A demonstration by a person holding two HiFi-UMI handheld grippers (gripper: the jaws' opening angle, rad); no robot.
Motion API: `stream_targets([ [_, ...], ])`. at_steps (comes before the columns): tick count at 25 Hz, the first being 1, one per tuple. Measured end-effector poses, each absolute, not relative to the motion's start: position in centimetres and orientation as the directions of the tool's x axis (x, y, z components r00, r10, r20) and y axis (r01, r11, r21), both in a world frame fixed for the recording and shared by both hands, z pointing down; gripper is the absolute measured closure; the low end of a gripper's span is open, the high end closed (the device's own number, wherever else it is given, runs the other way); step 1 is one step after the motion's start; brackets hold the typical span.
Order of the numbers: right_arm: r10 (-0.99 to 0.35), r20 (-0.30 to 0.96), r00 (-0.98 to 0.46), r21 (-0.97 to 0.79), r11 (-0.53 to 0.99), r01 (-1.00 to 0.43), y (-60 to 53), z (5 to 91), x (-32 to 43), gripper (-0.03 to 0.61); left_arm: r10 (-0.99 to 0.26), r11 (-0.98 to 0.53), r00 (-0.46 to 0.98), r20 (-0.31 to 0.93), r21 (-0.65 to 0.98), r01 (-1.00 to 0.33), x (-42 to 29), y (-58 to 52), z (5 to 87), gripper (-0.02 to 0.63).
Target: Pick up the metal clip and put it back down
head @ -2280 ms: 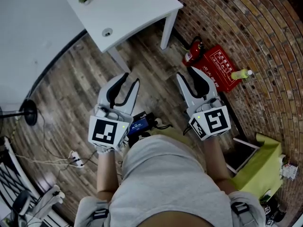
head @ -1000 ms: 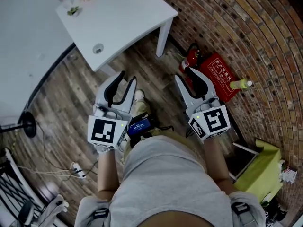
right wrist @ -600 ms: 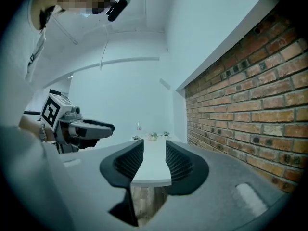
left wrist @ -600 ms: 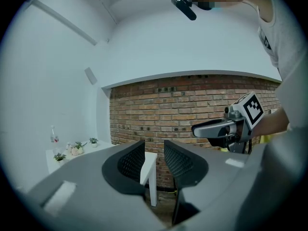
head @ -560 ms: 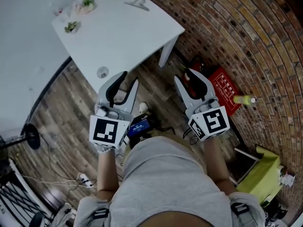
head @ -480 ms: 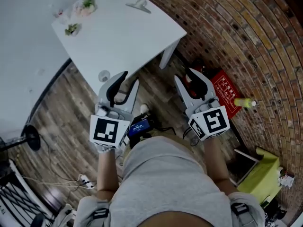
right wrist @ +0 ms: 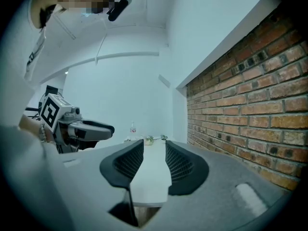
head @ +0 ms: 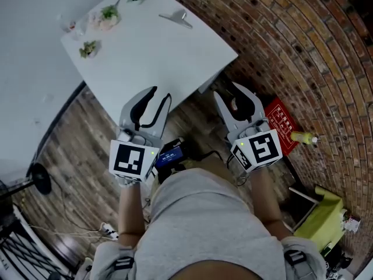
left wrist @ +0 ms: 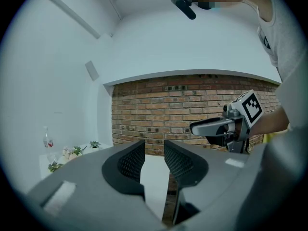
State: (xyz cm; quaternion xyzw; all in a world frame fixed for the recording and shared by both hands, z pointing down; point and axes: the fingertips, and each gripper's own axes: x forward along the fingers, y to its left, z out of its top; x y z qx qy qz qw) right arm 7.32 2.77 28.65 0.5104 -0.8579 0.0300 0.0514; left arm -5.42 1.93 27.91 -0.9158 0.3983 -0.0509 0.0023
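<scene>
The metal clip [head: 176, 18] lies on the white table [head: 157, 57] near its far right edge, well beyond both grippers. My left gripper [head: 160, 95] hovers at the table's near edge, open with nothing between its jaws. My right gripper [head: 232, 93] is level with it beside the table's near right corner, also open and empty. In the left gripper view the left gripper [left wrist: 154, 150] points at the brick wall, with the right gripper [left wrist: 226, 126] to its right. Along the right gripper [right wrist: 154, 150] runs the tabletop [right wrist: 151, 177]. The clip cannot be made out in either gripper view.
Small flower sprigs [head: 109, 13] and a little bottle [right wrist: 133, 129] sit at the table's far left. A red box [head: 284, 121] and a yellow-green bottle [head: 303, 137] stand by the brick wall [head: 303, 51]. A blue device [head: 171, 152] hangs at my waist; a round stand base [head: 39, 179] is on the wooden floor at left.
I have walked towards the table: it has come down the picture until its near edge reaches both grippers, and the clip has come into view. Both jaws stand as before.
</scene>
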Motion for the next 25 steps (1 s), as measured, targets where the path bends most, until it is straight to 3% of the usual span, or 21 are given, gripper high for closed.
stream_targets([
  [25, -0.820, 0.180, -0.543, 0.000, 0.552, -0.834, -6.1, 30.3, 5.1, 0.442, -0.770, -0.629, 0.623, 0.140, -0.005, -0.777, -7.6, -5.3, 30.5, 0.485],
])
